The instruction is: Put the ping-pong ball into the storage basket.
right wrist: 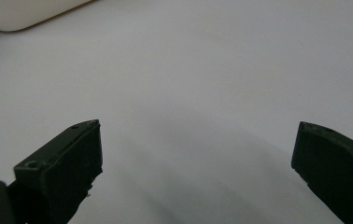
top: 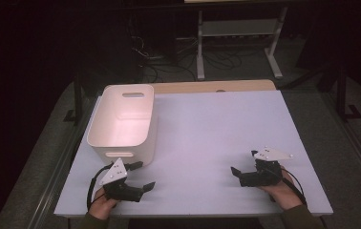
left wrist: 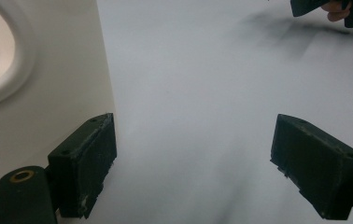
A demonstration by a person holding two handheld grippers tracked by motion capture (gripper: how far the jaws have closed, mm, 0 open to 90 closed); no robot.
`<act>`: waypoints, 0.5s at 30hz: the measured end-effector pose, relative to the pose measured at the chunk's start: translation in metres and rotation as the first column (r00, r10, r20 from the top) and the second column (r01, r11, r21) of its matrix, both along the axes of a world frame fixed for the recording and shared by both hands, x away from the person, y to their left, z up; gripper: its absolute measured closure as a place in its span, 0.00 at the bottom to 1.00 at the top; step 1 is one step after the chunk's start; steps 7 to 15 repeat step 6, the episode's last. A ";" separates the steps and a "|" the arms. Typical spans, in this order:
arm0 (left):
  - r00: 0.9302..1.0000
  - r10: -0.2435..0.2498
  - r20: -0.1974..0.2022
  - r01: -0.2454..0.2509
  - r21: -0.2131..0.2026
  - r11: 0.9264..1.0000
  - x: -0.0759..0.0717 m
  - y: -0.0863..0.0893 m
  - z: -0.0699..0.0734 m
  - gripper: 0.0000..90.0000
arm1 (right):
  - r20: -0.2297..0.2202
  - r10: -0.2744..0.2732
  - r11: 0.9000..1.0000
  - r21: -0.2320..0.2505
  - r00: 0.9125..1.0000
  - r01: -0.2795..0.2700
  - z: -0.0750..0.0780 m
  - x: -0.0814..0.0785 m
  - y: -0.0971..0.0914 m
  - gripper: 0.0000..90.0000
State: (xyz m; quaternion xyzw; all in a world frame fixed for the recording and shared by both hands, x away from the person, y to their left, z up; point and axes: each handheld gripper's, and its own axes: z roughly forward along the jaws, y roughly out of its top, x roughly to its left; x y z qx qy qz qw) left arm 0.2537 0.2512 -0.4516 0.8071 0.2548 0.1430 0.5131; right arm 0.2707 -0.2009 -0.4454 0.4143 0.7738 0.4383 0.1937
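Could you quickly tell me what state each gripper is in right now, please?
Left gripper: open, holding nothing, beside the white bin.
Right gripper: open, holding nothing, over the table.

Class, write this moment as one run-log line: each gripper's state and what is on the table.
left gripper: open, holds nothing, beside white bin | right gripper: open, holds nothing | bin: upright on white table
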 end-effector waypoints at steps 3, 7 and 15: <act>1.000 0.000 0.001 0.000 0.000 1.000 0.000 0.000 0.000 0.16 | 0.001 0.008 1.000 -0.004 1.000 -0.008 0.000 0.000 0.001 0.02; 1.000 0.000 0.001 0.000 0.000 1.000 0.000 0.000 0.000 0.16 | 0.002 0.012 1.000 -0.006 1.000 -0.012 0.000 -0.001 0.002 0.02; 1.000 0.000 0.001 0.000 0.000 1.000 0.000 0.000 0.000 0.16 | 0.002 0.012 1.000 -0.006 1.000 -0.012 0.000 -0.001 0.002 0.02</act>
